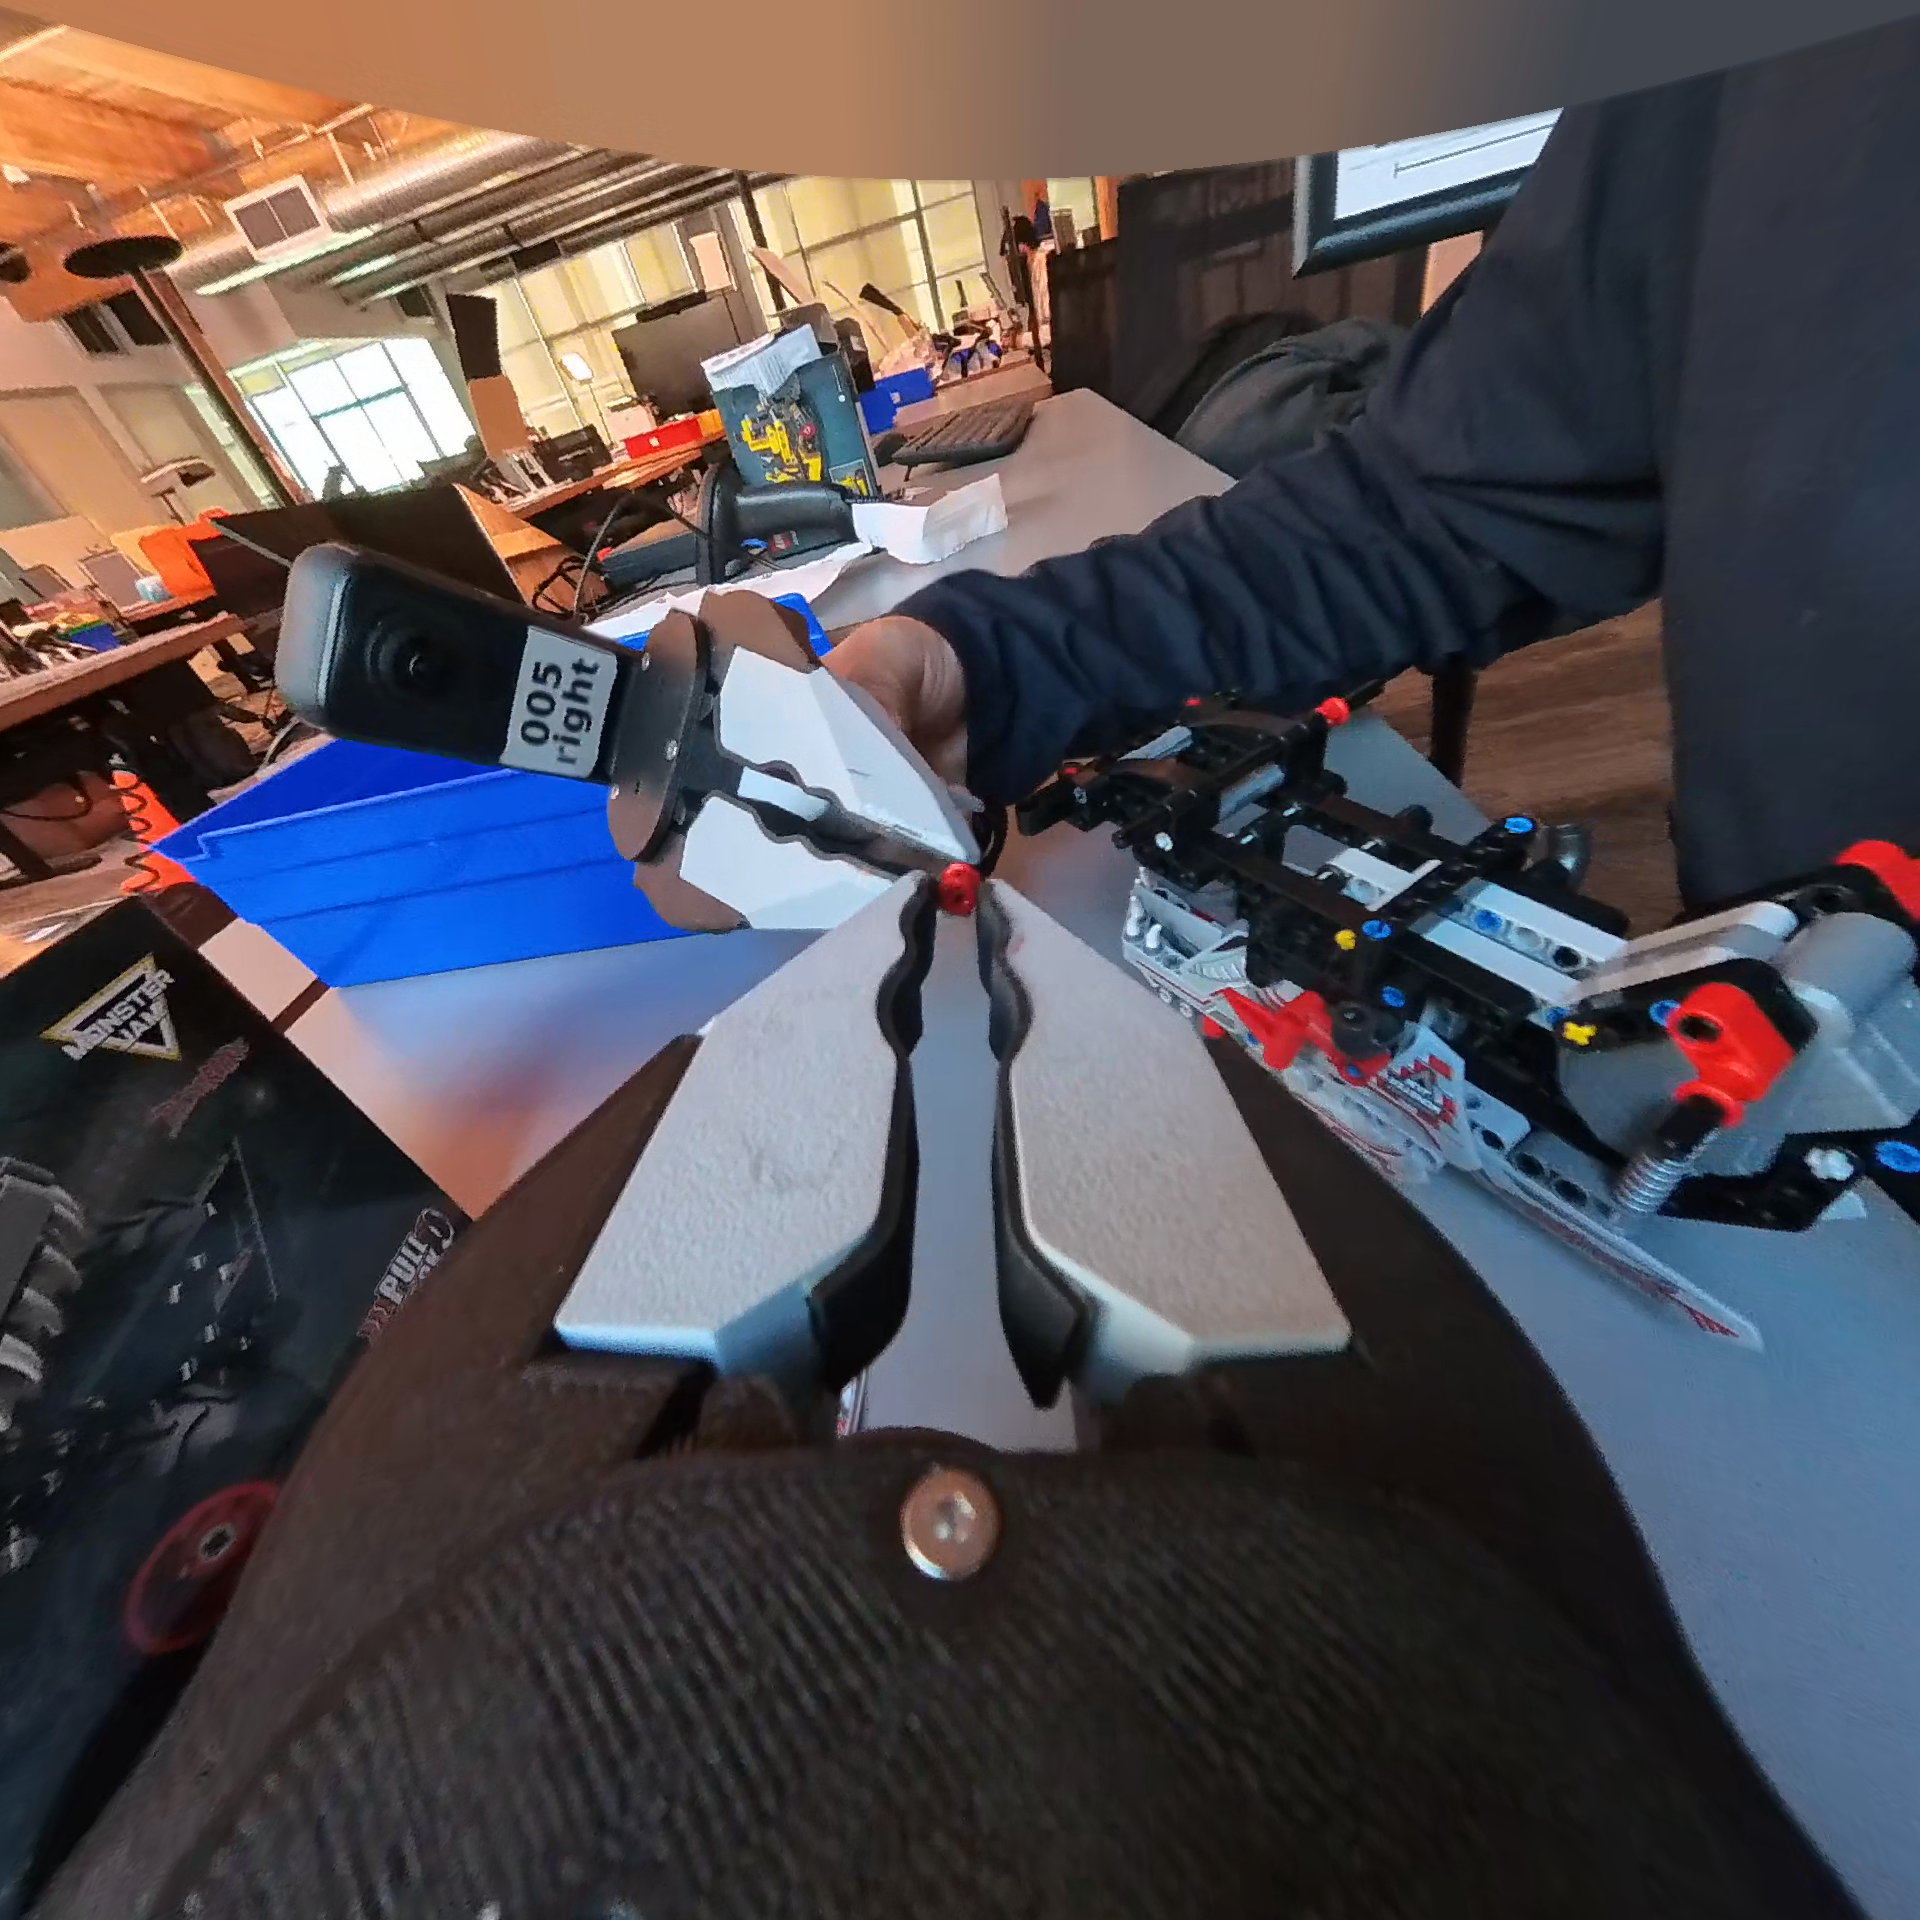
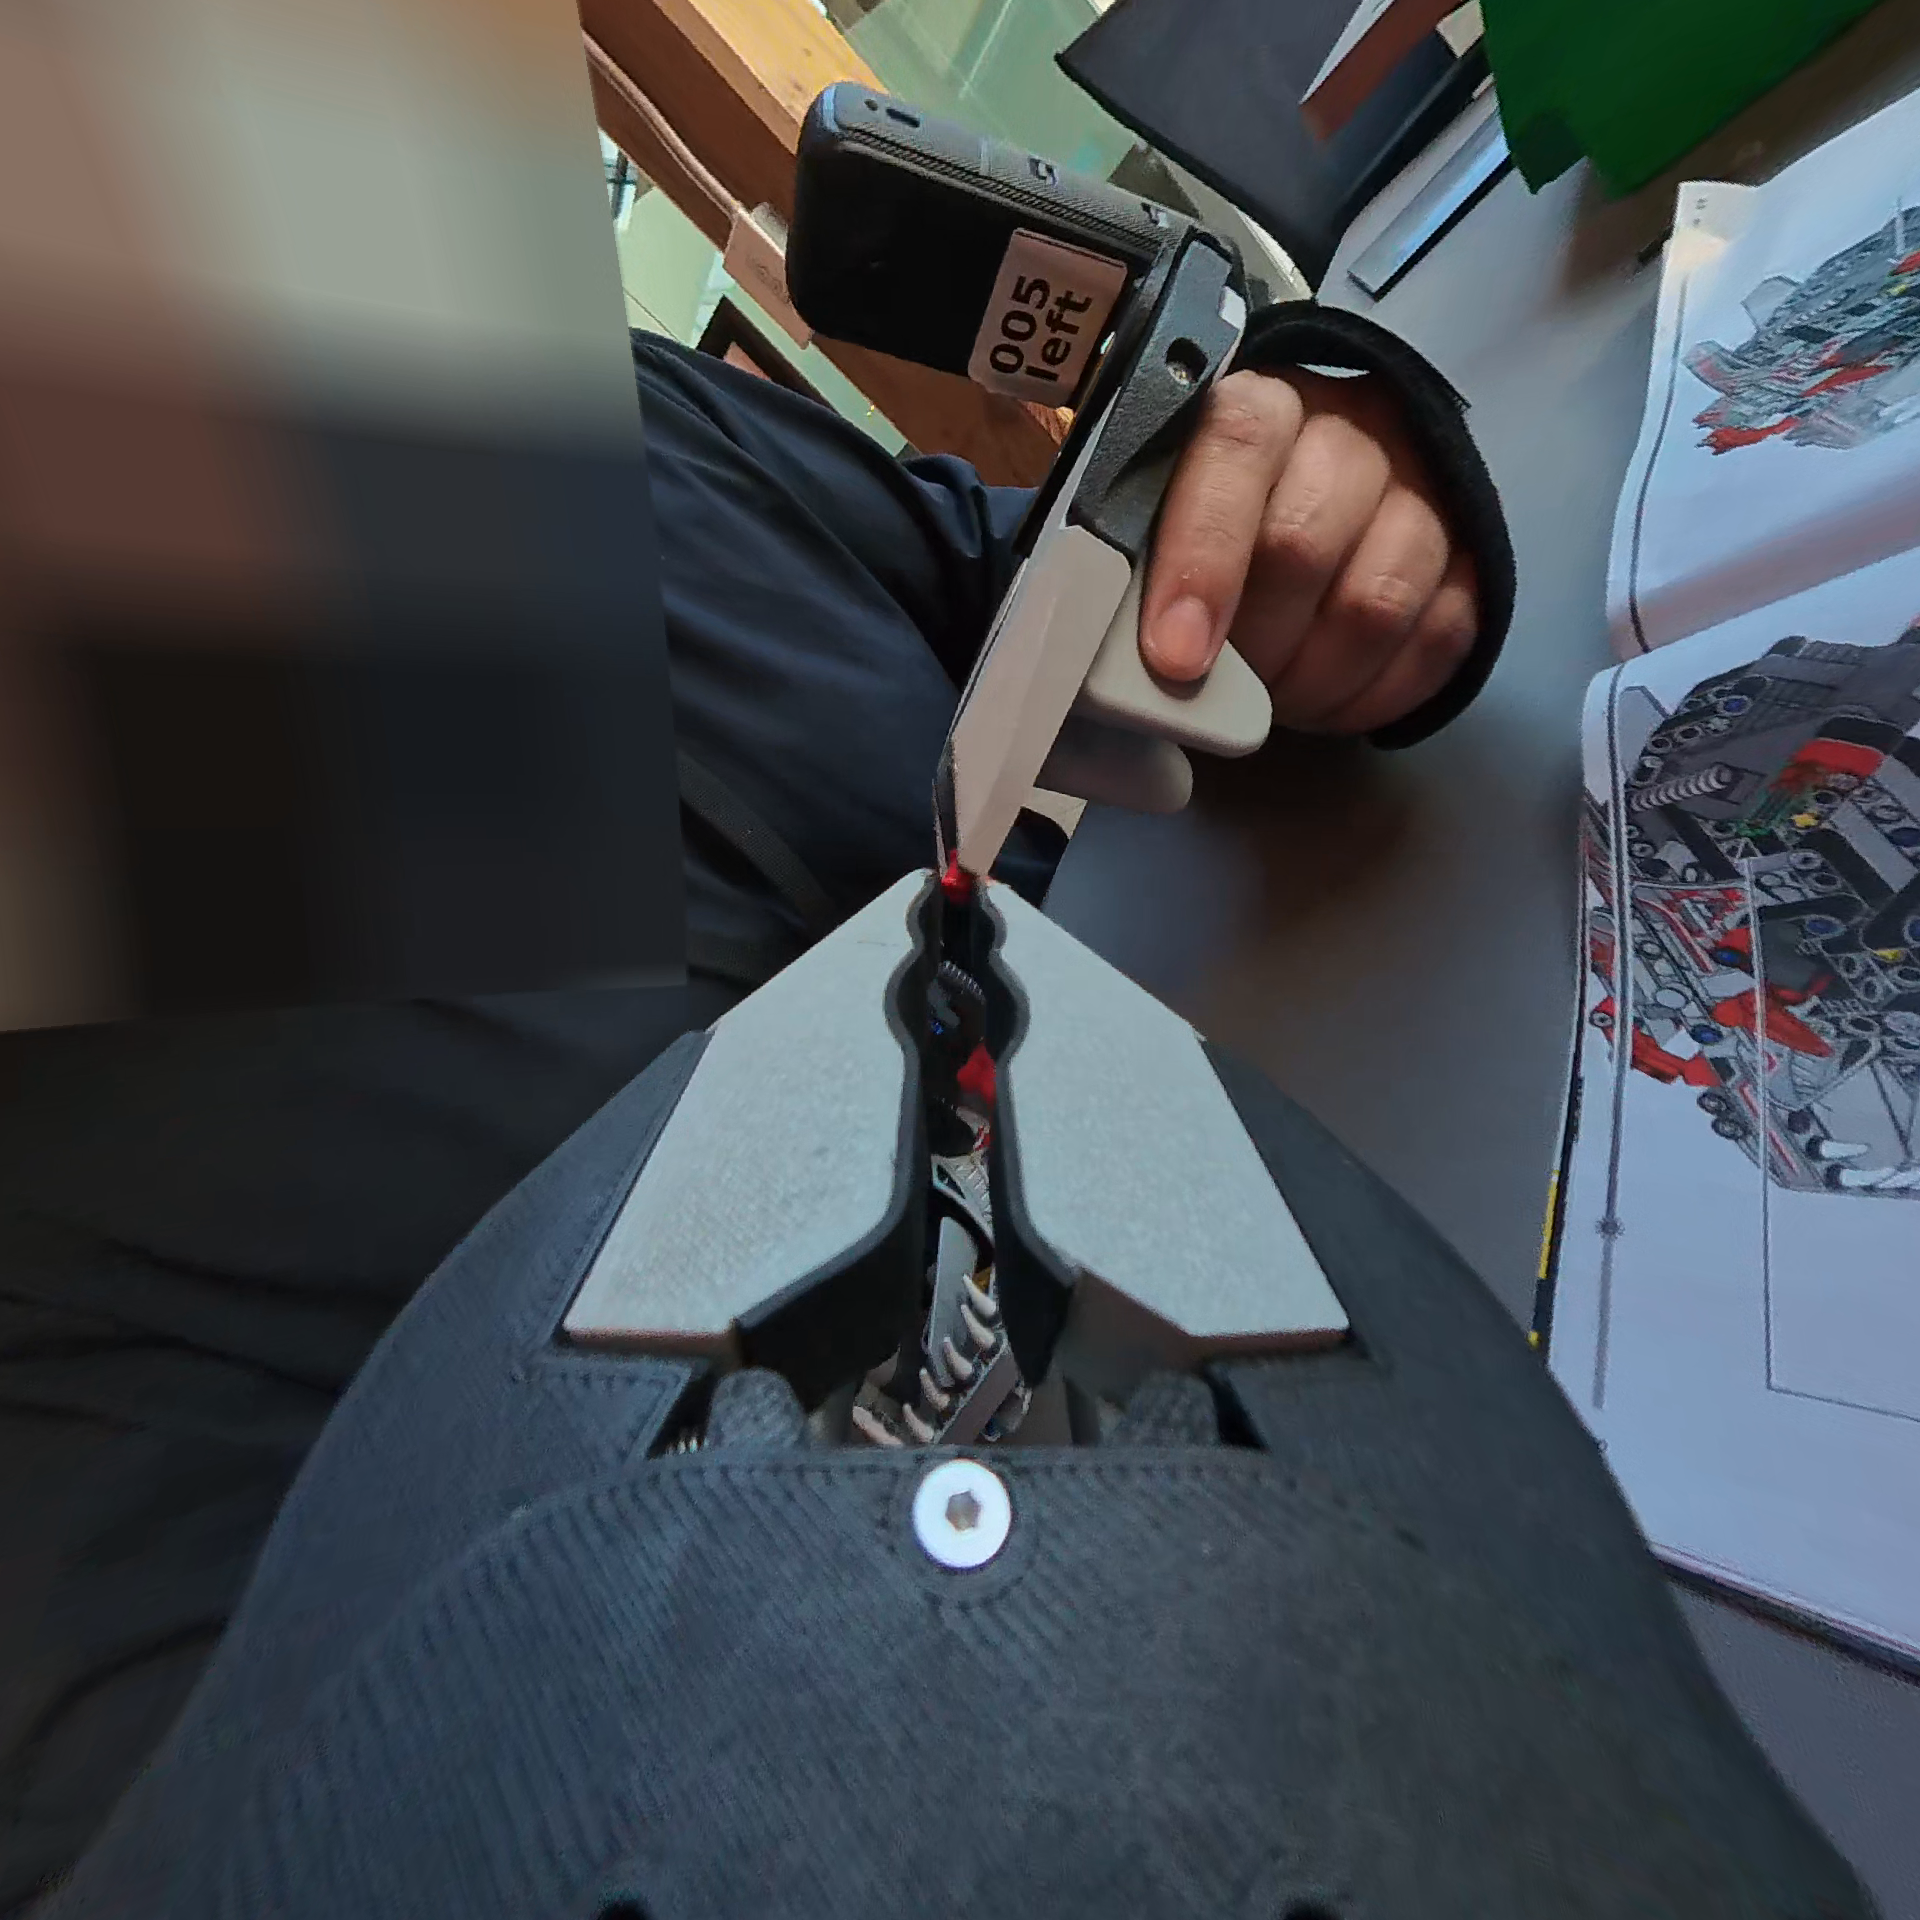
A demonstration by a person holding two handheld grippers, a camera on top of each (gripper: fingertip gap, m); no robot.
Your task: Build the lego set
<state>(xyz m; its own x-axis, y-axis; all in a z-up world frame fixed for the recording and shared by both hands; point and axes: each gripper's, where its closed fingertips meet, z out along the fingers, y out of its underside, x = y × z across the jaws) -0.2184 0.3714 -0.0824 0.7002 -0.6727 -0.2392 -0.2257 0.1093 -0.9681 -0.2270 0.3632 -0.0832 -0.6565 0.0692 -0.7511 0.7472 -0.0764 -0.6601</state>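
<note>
A small red lego piece (image 1: 958,891) is being pinched between both grippers' tips, left gripper (image 1: 956,899) and right gripper (image 2: 954,883) meeting above the table (image 1: 582,1049), jaws narrow.

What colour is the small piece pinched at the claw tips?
Red: the small round lego piece shows best in the left wrist view.

The left gripper (image 1: 958,891) and right gripper (image 1: 961,857) meet tip to tip on a small red piece (image 1: 958,889), with no gap between them. Right of them the lego model (image 1: 1455,997) occupies the table (image 1: 582,1049); left, a blue bin (image 1: 416,862) and dark box (image 1: 156,1195) flank bare surface. The instruction booklet (image 2: 1756,935) covers one side.
</note>
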